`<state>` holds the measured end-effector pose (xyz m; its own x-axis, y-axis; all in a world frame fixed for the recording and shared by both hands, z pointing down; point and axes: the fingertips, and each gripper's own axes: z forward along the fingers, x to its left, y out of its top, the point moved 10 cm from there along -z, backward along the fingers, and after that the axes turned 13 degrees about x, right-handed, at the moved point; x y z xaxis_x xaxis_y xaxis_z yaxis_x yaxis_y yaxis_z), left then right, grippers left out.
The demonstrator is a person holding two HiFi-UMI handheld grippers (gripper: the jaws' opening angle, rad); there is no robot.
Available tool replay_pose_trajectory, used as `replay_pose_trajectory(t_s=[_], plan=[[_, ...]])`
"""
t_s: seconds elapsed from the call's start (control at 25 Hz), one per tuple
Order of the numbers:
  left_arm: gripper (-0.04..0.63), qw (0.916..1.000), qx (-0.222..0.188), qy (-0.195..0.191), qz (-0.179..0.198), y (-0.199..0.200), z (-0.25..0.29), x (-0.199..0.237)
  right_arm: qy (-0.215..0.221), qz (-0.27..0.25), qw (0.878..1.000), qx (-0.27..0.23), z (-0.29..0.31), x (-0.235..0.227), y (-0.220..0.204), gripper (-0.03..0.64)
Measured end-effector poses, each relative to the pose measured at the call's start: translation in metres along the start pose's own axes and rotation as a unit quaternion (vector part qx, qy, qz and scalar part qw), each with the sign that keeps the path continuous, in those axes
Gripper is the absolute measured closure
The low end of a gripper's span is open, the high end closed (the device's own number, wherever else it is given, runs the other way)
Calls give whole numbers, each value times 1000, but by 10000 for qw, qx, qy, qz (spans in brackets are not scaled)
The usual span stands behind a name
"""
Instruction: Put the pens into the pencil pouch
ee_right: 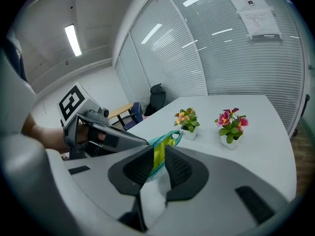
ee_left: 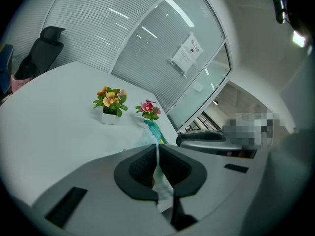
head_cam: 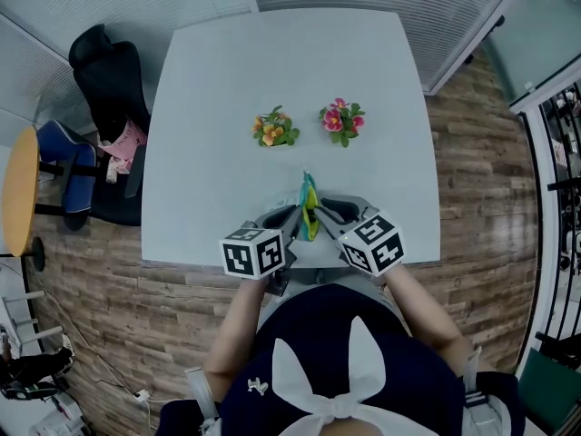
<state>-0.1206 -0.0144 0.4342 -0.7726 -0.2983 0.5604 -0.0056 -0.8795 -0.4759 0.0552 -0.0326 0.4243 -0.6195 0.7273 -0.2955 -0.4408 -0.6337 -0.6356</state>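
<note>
A teal pencil pouch (head_cam: pixel 310 209) with a yellow-green lining hangs upright over the near part of the white table (head_cam: pixel 218 80), held from both sides. My left gripper (head_cam: pixel 298 219) is shut on its pale teal fabric (ee_left: pixel 153 131), which runs between the pads (ee_left: pixel 142 167). My right gripper (head_cam: pixel 320 216) grips the opposite edge, and the yellow-green lining (ee_right: pixel 160 151) fills the gap between its pads (ee_right: pixel 179 168). The two grippers sit close together, tips nearly meeting. No pen shows in any view.
Two small potted flowers stand mid-table, an orange one (head_cam: pixel 275 129) and a pink one (head_cam: pixel 341 120). A black office chair (head_cam: pixel 109 84), a blue chair (head_cam: pixel 68 166) and a round wooden table (head_cam: pixel 18 189) stand left of the table. The table's front edge (head_cam: pixel 200 260) lies just below the grippers.
</note>
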Motion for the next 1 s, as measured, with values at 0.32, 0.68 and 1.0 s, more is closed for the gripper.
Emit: replay_pose_trajectory(t_s=[0.32,0.68,1.0], plan=[[563,9999,-98,74,-69,1,-5,5,-62,80,9999,-139,-10,-2,-2,543],[563,9997,-145,141,-127,-3,-9,6,-214,189,9987,-412,-20,2,-5,563],[563,9996,-106,215,-168,-7,-6,9,-353,304,9977,-484,-25,0,-14,606]])
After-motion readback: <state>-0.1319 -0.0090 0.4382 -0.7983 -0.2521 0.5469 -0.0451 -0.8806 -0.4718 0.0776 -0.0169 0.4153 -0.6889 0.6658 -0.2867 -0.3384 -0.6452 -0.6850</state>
